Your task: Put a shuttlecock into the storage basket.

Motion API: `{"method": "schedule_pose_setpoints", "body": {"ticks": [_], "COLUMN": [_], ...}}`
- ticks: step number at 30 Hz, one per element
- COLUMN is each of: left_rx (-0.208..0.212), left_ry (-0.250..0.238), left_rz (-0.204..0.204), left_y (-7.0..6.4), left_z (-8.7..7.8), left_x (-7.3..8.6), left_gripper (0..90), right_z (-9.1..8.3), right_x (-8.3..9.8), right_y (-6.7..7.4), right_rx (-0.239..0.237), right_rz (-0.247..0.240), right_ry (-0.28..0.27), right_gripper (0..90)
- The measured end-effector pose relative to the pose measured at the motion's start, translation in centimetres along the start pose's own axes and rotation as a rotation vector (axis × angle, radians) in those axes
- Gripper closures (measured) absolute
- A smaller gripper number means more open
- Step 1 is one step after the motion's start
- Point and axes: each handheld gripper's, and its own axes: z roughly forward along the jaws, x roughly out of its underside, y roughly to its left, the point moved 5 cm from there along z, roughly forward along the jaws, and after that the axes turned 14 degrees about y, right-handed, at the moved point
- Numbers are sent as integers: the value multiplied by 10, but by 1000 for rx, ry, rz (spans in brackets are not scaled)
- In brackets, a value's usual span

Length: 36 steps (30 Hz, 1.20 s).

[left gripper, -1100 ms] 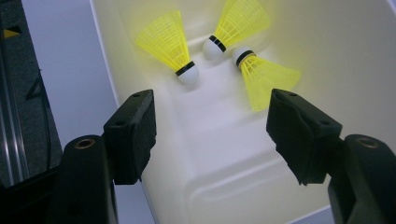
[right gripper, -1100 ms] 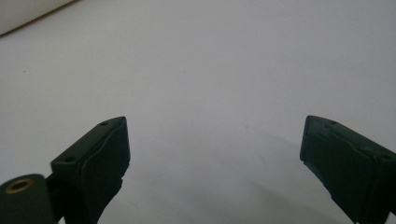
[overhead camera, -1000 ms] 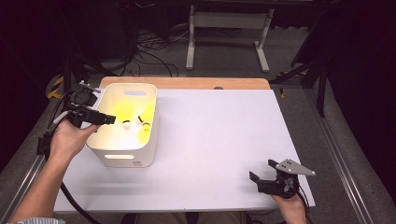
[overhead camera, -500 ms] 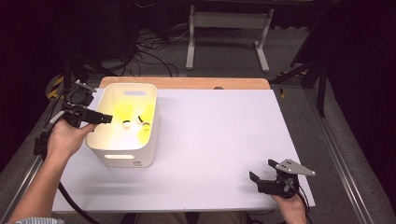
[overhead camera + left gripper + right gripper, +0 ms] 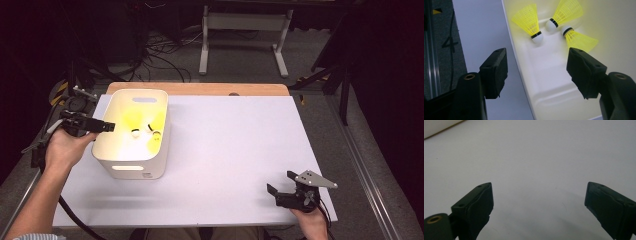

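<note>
Straddling the bin (image 5: 524,75) wall, your open, empty left claw (image 5: 537,72) needed to reach forward to 3 shuttlecocks (image 5: 530,21); right claw (image 5: 537,202) sat open.

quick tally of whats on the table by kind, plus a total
Yellow shuttlecocks: 3, in the bin, at and
White bin: 1
Grippers: 2, the left gripper with its jaws astride the bin's wall, the right gripper low over the table
Total: 6
</note>
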Motion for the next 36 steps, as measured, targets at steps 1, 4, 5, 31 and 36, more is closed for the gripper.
{"method": "schedule_pose_setpoints", "body": {"ticks": [1,4,5,31,36], "left_rx": [-2,-3,-3,-12,-13], "left_ry": [2,1,1,-6,-6], "left_rz": [1,-6,-6,-68,-71], "left_y": [1,5,5,25,27], "left_z": [0,0,0,-1,-2], "left_x": [0,2,2,14,15], "left_gripper": [342,343,344,362,368], "right_z": [0,0,0,1,1], "right_x": [0,0,0,0,0], "right_y": [0,0,0,0,0], "right_rx": [0,-1,-1,0,-2], "right_rz": [-1,-1,-1,-2,3], "right_ry": [-1,-1,-1,1,0], "right_gripper": [89,89,88,88,88]}}
